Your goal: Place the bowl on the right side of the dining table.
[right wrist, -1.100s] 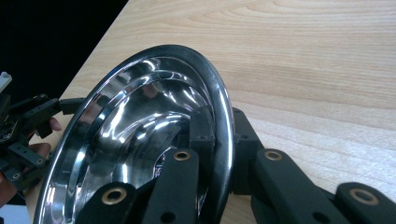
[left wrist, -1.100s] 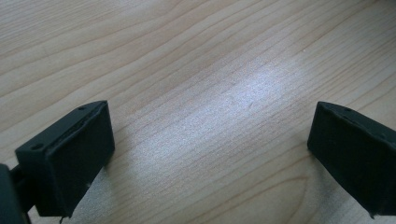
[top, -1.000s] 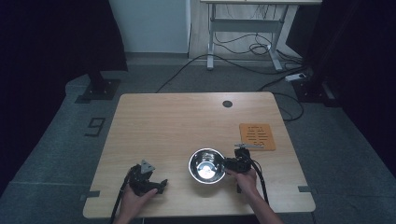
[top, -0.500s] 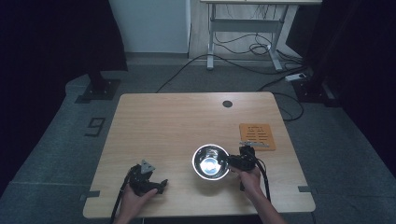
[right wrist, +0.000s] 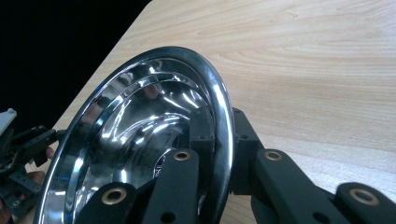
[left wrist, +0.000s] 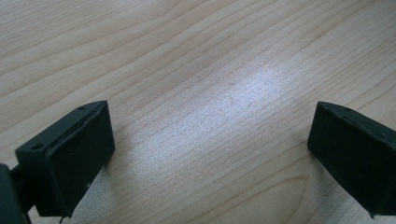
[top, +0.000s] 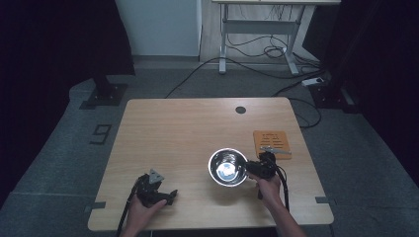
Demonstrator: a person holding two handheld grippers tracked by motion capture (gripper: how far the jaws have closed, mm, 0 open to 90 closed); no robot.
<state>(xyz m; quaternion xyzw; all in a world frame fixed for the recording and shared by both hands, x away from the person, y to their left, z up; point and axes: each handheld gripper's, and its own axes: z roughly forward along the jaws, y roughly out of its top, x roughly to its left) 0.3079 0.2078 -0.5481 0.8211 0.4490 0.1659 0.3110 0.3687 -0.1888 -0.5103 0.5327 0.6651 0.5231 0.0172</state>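
On table (top: pixel 178 128): shiny round steel bowl (top: pixel 228 168), rim clamped by right gripper (top: pixel 253 168).

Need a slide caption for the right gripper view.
Right tool clamped on the rim of a shiny steel bowl, one jaw inside, one outside, above the wooden table.

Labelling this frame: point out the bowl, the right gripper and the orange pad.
bowl (top: pixel 226 168), high view, inner base.
right gripper (right wrist: pixel 218 140), right gripper view, at the clamped rim.
orange pad (top: pixel 271 138), high view, upper middle.
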